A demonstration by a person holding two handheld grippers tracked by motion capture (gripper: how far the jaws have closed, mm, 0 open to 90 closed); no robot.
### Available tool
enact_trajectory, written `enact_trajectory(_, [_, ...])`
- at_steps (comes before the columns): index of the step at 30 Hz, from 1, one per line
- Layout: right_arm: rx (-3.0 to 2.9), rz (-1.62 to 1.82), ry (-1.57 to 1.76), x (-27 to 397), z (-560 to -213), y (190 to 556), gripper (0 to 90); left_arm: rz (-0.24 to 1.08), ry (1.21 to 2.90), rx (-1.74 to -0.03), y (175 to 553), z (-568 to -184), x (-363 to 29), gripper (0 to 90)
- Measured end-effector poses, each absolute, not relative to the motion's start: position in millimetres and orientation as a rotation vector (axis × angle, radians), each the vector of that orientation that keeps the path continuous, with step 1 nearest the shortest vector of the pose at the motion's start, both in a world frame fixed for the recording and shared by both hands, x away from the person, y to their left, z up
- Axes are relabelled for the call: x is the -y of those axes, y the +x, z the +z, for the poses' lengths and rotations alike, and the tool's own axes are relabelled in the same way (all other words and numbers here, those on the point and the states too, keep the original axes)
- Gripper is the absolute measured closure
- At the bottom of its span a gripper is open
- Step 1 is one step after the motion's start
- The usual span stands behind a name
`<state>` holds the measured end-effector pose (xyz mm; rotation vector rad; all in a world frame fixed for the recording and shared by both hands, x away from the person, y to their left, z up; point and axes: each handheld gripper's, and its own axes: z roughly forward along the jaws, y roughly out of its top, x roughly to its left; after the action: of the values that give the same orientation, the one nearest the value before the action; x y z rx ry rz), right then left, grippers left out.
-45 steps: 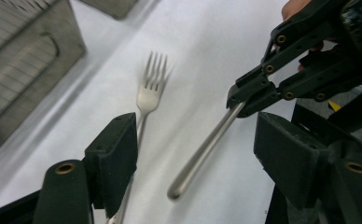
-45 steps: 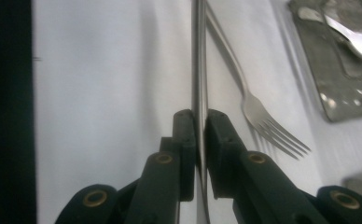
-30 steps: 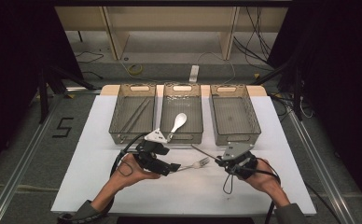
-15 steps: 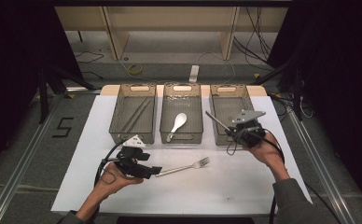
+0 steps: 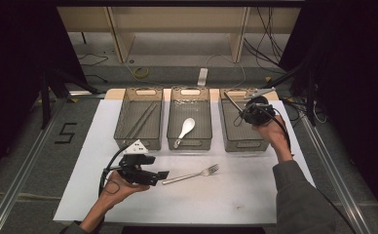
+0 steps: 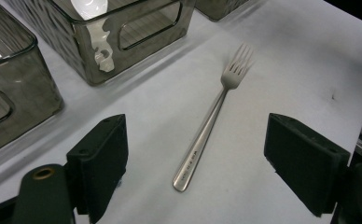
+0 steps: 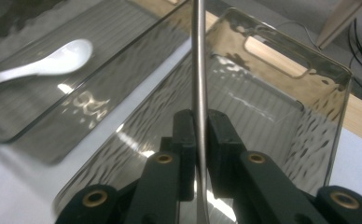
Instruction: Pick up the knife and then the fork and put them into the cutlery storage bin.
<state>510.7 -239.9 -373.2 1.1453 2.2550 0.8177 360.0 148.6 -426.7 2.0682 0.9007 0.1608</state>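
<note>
My right gripper [image 5: 248, 108] has carried its clamped knife [image 7: 198, 70] up over the right bin [image 5: 231, 141]. Left gripper [image 6: 195, 168], jaws just widened, straddles the fork [image 6: 212, 121] handle for pickup.

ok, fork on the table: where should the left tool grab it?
Grip the fork mid-handle, coming straight down with the left tool, jaws across the handle. It lies flat on the white table, handle end nearest the tool, and the slim straight handle sits already between the open jaws.
</note>
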Motion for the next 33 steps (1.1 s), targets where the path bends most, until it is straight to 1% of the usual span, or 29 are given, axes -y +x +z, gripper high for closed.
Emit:
enact_trajectory(9, [-2.249,0.729,1.222,233,-382,543,83.5,0.168,2.06,-0.887,359,-427,-147,20.8])
enact_trajectory(19, [-2.234,0.696,1.307,230,-395,566,83.2,0.16,2.07,-0.881,359,-428,-145,20.7])
enact_trajectory(22, [-2.226,0.703,1.333,230,-399,570,81.4,0.162,2.072,-0.879,359,-428,-145,20.7])
enact_trajectory(25, [-2.189,0.767,1.351,230,-397,570,66.0,0.161,2.072,-0.88,359,-428,-146,20.7])
enact_trajectory(29, [-2.195,0.806,1.309,231,-386,565,57.6,0.156,2.084,-0.88,360,-429,-145,20.7])
enact_trajectory(33, [-2.204,0.858,1.302,233,-378,555,42.8,0.15,2.1,-0.881,360,-430,-143,20.7])
